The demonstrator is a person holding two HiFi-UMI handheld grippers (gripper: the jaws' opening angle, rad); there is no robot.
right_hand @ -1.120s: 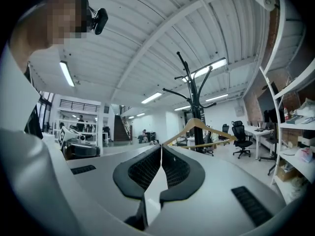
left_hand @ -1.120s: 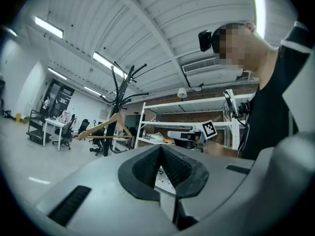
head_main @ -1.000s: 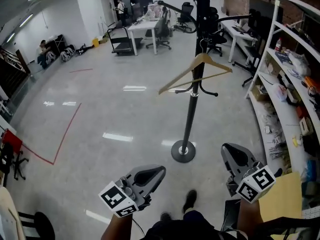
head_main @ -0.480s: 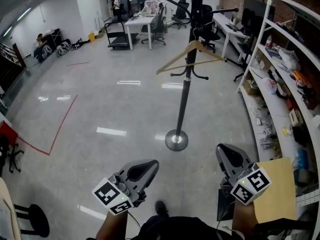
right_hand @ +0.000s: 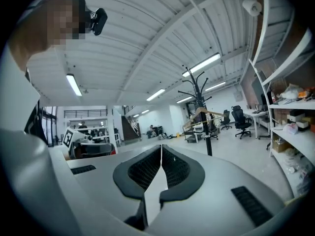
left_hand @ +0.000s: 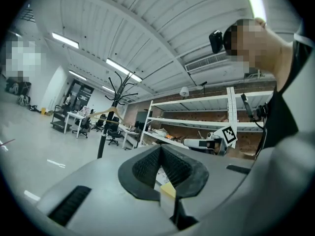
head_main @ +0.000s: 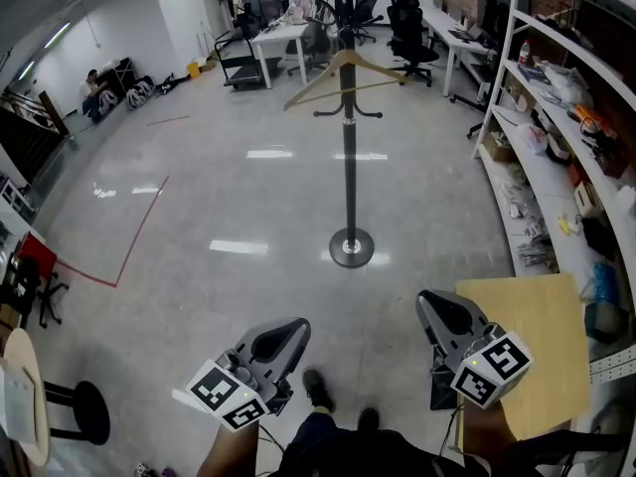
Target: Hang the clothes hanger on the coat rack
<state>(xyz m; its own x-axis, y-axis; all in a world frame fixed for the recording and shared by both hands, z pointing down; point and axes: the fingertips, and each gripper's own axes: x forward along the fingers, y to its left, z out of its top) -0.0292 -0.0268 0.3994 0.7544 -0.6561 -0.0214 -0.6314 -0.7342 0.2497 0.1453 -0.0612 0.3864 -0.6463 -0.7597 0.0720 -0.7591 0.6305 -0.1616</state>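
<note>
Where it hangs upper centre on the coat rack (head_main: 349, 167), the hanger (head_main: 343, 74) spans left-right.
Both closed, empty: left gripper (head_main: 287, 333), right gripper (head_main: 435, 311).

I hold my left gripper (head_main: 281, 338) and right gripper (head_main: 444, 316) low in front of me, side by side and well apart, both pointing level and ahead. Each has its jaws pressed together with nothing between them. My forearms (head_main: 231, 455) show only at the bottom edge, seemingly tucked close to my body.
</note>
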